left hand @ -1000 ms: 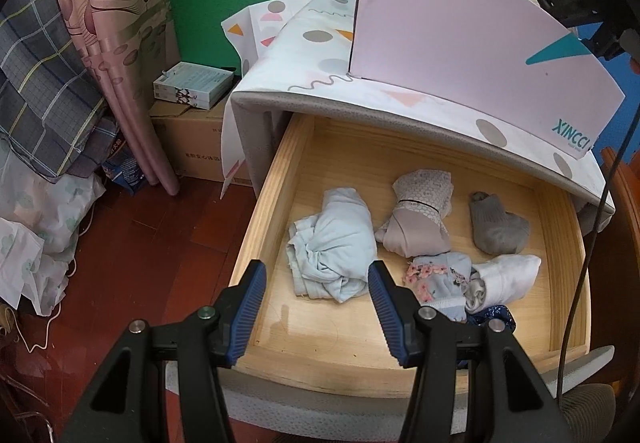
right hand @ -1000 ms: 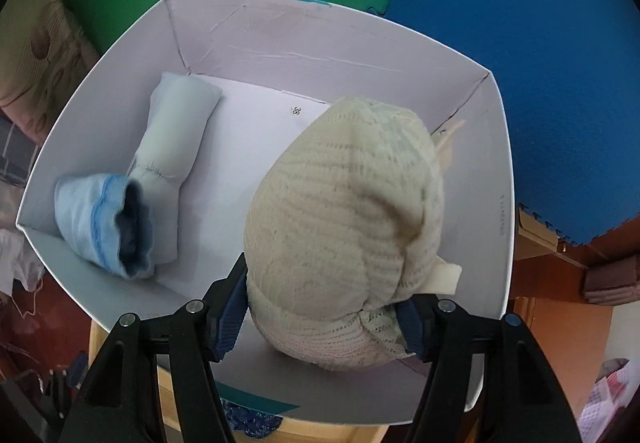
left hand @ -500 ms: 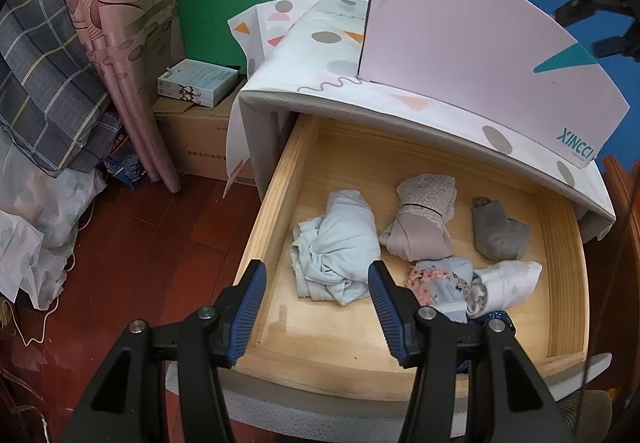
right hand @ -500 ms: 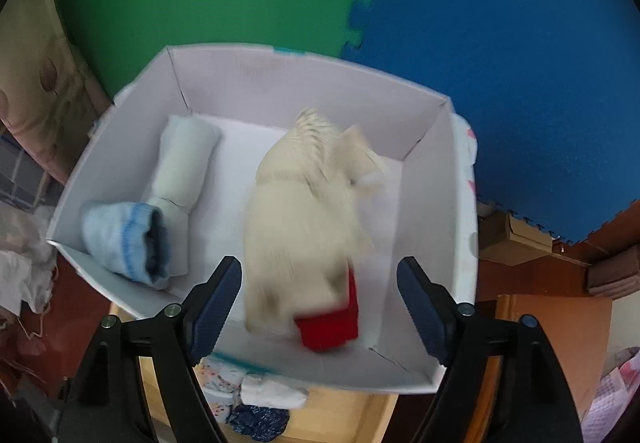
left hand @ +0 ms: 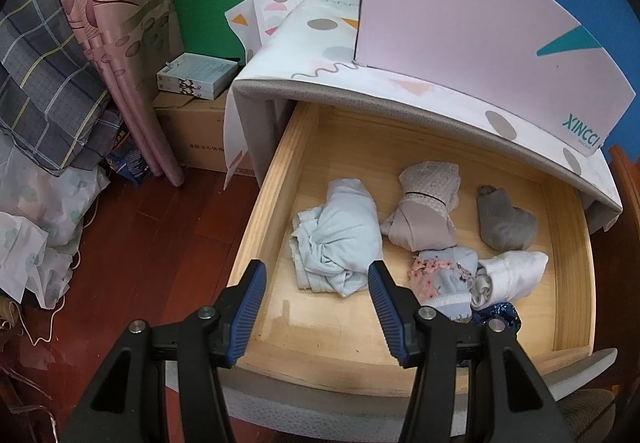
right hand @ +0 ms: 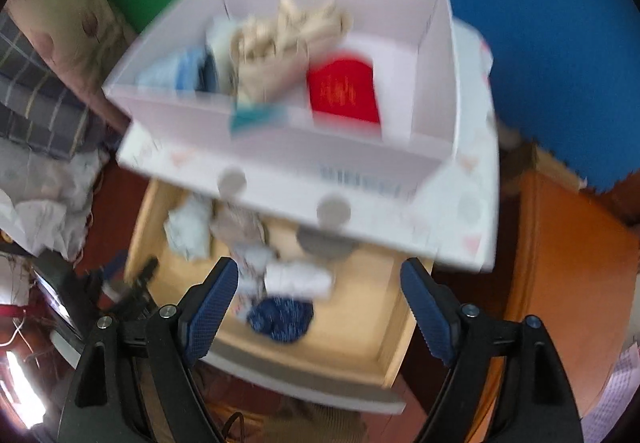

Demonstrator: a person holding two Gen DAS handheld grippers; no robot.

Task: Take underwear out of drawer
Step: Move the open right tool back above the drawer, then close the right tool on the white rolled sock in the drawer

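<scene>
The wooden drawer stands open and holds several rolled garments: a light blue bundle, a beige one, a grey one, a floral one, a white one. My left gripper is open and empty, just above the drawer's front left, before the light blue bundle. My right gripper is open and empty, high above the drawer. The white box on the cabinet top holds a cream knit garment, a red item and a blue roll. The right wrist view is blurred.
A cabinet top with a patterned cover overhangs the drawer's back. Curtains, a cardboard carton with a small box and piled cloth stand on the red floor at left. An orange wooden cabinet is at right.
My right gripper opened and let the cream knit garment drop into the white box, then pulled back and up. A red item now shows in the box. My left gripper has barely moved.
</scene>
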